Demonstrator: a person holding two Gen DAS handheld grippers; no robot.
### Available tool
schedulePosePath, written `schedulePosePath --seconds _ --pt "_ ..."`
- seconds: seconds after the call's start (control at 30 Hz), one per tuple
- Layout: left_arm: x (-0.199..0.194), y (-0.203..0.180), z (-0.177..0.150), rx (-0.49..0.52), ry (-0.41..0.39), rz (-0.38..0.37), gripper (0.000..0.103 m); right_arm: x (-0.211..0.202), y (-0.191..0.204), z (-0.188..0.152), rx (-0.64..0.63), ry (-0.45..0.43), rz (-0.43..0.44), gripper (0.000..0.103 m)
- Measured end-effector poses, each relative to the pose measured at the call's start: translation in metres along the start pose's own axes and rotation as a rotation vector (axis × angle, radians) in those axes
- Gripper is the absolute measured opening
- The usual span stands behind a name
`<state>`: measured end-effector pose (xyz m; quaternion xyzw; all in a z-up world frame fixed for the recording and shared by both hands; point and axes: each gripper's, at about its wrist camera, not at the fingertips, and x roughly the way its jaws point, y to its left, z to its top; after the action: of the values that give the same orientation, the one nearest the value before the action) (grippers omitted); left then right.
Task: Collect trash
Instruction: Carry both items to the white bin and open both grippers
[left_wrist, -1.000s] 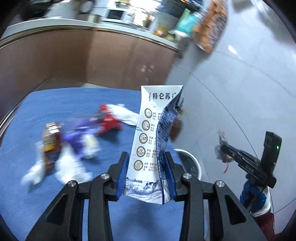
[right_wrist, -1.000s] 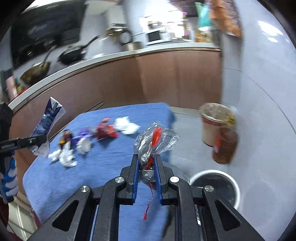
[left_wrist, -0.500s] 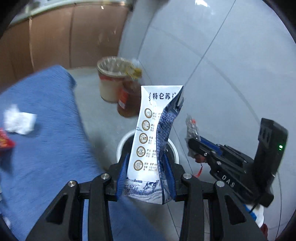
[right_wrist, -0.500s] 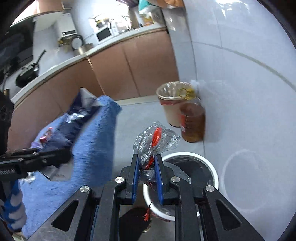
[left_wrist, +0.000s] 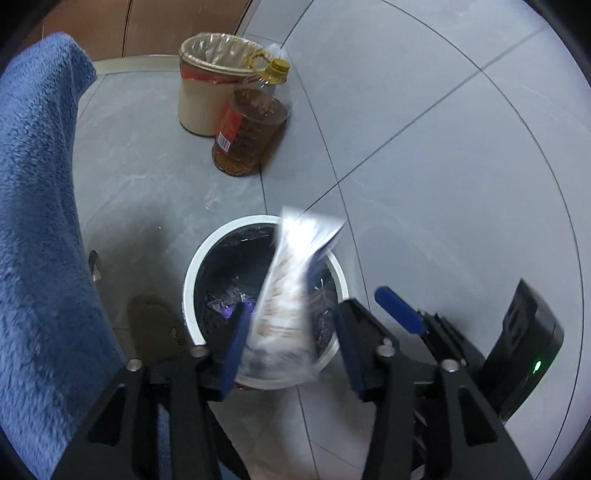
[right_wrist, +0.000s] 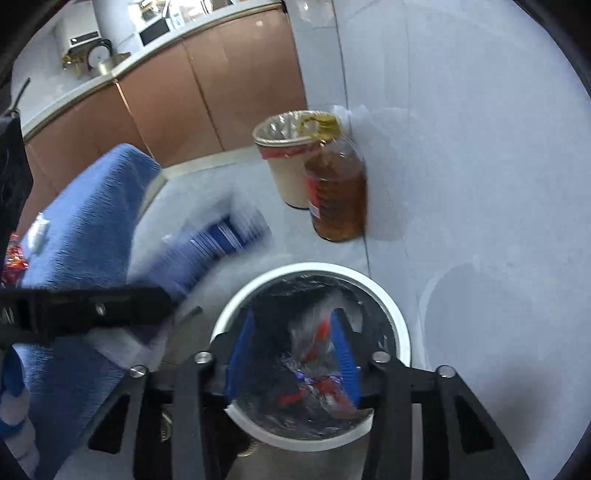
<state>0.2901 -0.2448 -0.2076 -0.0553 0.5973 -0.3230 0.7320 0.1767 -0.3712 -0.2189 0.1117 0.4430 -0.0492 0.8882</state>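
Now both hand-held grippers point down over the white-rimmed trash bin (left_wrist: 189, 295), which stands on the grey tiled floor (left_wrist: 424, 155) and has a black bag inside.

The left hand-held gripper (left_wrist: 291, 336) has its jaws opening. The blue and white milk carton (left_wrist: 291, 288) is between them, blurred and tilted, above the mouth of the bin. Its lower part seems near the left blue pad, but because of the blur I cannot tell if it touches; the right pad is clearly apart from it. In the right wrist view the same carton (right_wrist: 207, 251) appears as a blue streak beside the left gripper's black finger.

The right hand-held gripper (right_wrist: 293, 354) also has its jaws opening. The clear plastic wrapper with red print (right_wrist: 314, 336) is between the blue pads, blurred, over the bin (right_wrist: 397, 325), where more wrappers lie at the bottom.

Behind the bin, a beige waste basket (left_wrist: 203, 96) with a clear liner stands touching a bottle of amber oil (left_wrist: 247, 136), near the wall. A table under a blue fleece cloth (left_wrist: 37, 221) is at the left, and some trash pieces (right_wrist: 37, 230) lie on it.
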Motion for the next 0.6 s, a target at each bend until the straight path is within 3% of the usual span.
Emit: schedulePosePath --seconds 0.23,0.6 --pt "-0.007 0.004 -0.006 -0.012 -0.021 -0.038 0.049 -0.008 0.0 -0.01 0.002 0.004 -0.039 0.048" --pt "-0.106 -0.016 -0.05 0.113 -0.233 0.025 0.049 -0.067 0.031 -0.001 0.008 -0.094 0.025 0.05"
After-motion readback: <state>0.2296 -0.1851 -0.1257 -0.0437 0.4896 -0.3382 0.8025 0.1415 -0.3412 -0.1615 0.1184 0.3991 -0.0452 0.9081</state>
